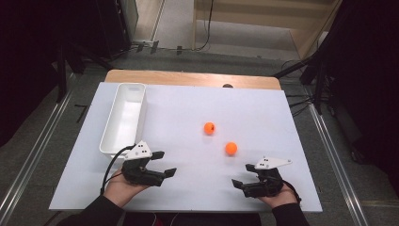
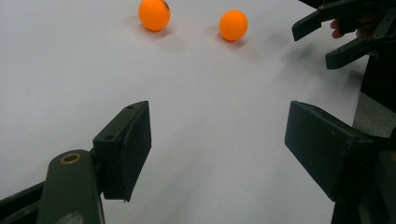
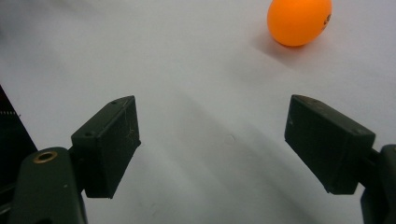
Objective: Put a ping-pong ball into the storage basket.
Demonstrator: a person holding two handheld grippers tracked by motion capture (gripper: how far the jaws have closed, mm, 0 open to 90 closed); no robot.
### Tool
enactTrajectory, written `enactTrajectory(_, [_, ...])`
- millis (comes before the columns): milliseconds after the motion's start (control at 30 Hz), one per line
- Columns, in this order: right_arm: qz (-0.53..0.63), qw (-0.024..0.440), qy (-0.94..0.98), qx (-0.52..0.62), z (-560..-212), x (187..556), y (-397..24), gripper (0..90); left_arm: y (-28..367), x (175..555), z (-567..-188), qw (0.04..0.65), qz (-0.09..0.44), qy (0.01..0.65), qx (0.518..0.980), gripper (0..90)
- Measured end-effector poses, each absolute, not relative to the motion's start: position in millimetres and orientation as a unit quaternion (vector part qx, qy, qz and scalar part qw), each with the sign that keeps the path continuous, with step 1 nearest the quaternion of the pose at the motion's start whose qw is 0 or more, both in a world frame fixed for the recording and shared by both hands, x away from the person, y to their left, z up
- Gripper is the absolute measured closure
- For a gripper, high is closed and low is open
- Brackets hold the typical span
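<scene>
Holding both grippers low over the white table [image 1: 188,117] — left gripper [image 1: 164,163] and right gripper [image 1: 241,175] gape empty, two orange balls [image 1: 209,128] [image 1: 231,149] ahead.

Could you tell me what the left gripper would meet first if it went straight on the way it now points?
Probably nothing: the left gripper points across bare white table; both orange balls lie off its line.

on the desk [image 1: 188,117] a tray [image 1: 123,117] lies along the left edge, running front to back. two balls sit right of the middle: the far ball [image 1: 209,128] behind and left of the near ball [image 1: 231,148], apart. the left tool [image 1: 162,163] sits just before the tray's near end; the right tool [image 1: 242,175] sits before the near ball.
</scene>
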State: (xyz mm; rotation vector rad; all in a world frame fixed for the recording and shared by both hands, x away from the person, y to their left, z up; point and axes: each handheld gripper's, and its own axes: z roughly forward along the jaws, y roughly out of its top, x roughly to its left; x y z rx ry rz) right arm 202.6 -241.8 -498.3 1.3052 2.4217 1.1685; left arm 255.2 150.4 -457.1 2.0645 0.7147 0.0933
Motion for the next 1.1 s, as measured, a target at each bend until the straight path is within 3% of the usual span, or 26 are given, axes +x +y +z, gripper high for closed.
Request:
enactTrajectory(133, [0.392,0.077,0.809,0.432,-498.4,202.7,-241.7,16.4,147.4,258.9,-457.9,0.464,0.028,0.297,0.834,16.9])
enactTrajectory(233, [0.393,0.076,0.808,0.433,-498.2,202.4,-241.6,16.4,139.5,264.7,-461.4,0.44,0.033,0.302,0.845,0.0])
enactTrajectory(1100, [0.415,0.081,0.791,0.441,-498.0,203.9,-245.7,16.4,110.9,286.6,-463.5,0.432,0.035,0.284,0.856,0.0])
